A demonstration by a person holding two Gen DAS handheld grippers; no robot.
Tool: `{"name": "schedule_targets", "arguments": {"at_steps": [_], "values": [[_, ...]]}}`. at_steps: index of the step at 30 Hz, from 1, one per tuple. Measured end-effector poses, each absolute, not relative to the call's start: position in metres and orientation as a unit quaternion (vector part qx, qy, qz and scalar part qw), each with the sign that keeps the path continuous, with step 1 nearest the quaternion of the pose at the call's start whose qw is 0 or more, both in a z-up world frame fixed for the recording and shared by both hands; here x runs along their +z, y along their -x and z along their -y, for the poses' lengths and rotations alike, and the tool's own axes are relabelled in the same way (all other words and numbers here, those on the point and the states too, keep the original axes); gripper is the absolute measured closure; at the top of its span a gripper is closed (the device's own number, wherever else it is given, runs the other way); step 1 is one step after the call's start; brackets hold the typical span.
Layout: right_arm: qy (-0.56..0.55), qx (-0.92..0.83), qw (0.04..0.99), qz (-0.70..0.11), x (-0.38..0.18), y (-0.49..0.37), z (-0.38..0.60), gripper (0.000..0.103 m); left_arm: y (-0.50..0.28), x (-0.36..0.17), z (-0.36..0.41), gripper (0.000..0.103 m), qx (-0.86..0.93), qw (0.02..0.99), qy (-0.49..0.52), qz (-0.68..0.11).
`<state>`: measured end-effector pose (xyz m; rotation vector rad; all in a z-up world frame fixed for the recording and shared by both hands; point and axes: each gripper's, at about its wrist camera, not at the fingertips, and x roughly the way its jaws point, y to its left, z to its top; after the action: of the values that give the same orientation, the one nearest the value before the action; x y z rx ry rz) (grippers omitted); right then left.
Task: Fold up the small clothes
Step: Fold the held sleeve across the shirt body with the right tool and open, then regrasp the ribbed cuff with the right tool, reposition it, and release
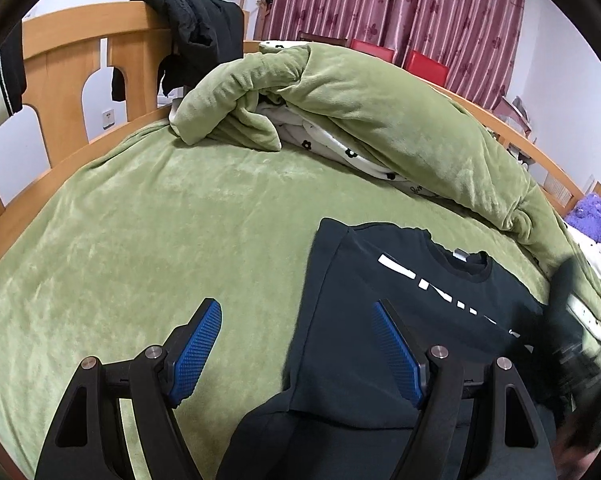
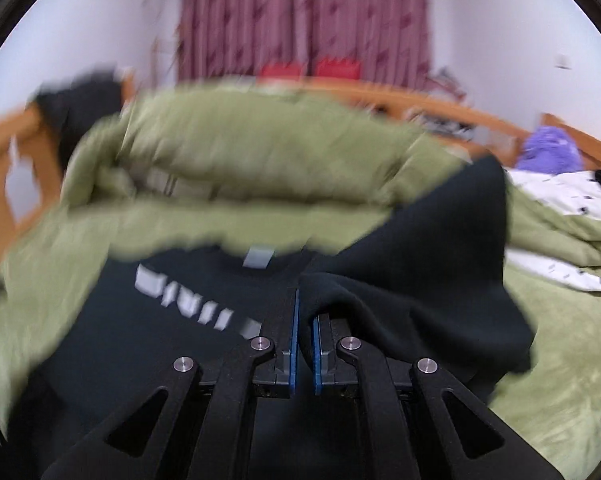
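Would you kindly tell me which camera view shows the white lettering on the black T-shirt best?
The left wrist view: the white lettering on the black T-shirt is sharp there, though partly cut off. The right wrist view shows it only as motion-blurred grey blocks.

Right hand-held gripper (image 2: 305, 312) pinches black shirt (image 2: 400, 280) fold; pic blurry.

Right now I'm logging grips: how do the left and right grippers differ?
The left gripper is wide open and holds nothing, while the right gripper is shut on a fold of the black T-shirt. The left hovers over the shirt's edge; the right lifts fabric. Both have blue pads.
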<state>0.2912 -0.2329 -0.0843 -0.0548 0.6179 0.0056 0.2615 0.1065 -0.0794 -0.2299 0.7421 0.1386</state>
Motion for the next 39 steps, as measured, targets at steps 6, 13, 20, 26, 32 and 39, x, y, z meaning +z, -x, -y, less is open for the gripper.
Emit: {"name": "schedule_targets", "arguments": {"at_steps": [6, 13, 20, 26, 32, 39], "values": [[0.059, 0.033, 0.911, -0.406, -0.155, -0.298, 0.197, 0.077, -0.258, -0.077, -0.101, 0.027, 0.059, 0.924, 0.112, -0.360], [0.045, 0.036, 0.923, -0.380, -0.118, -0.259, 0.219, 0.046, -0.261, -0.074, -0.092, 0.027, 0.043, 0.922, 0.127, -0.363], [-0.012, -0.022, 0.941, -0.338, -0.065, -0.254, 0.294, 0.038, -0.259, -0.079, -0.080, 0.027, 0.022, 0.918, 0.135, -0.372], [-0.086, -0.057, 0.924, -0.369, -0.089, -0.272, 0.363, 0.038, -0.261, -0.104, -0.066, 0.027, 0.011, 0.912, 0.111, -0.394], [-0.132, -0.057, 0.905, -0.401, -0.125, -0.295, 0.400, 0.038, -0.267, -0.151, -0.068, 0.027, 0.034, 0.897, 0.080, -0.434], [-0.173, -0.055, 0.888, -0.423, -0.153, -0.318, 0.419, 0.038, -0.272, -0.182, -0.087, 0.027, 0.038, 0.881, 0.080, -0.466]]}}
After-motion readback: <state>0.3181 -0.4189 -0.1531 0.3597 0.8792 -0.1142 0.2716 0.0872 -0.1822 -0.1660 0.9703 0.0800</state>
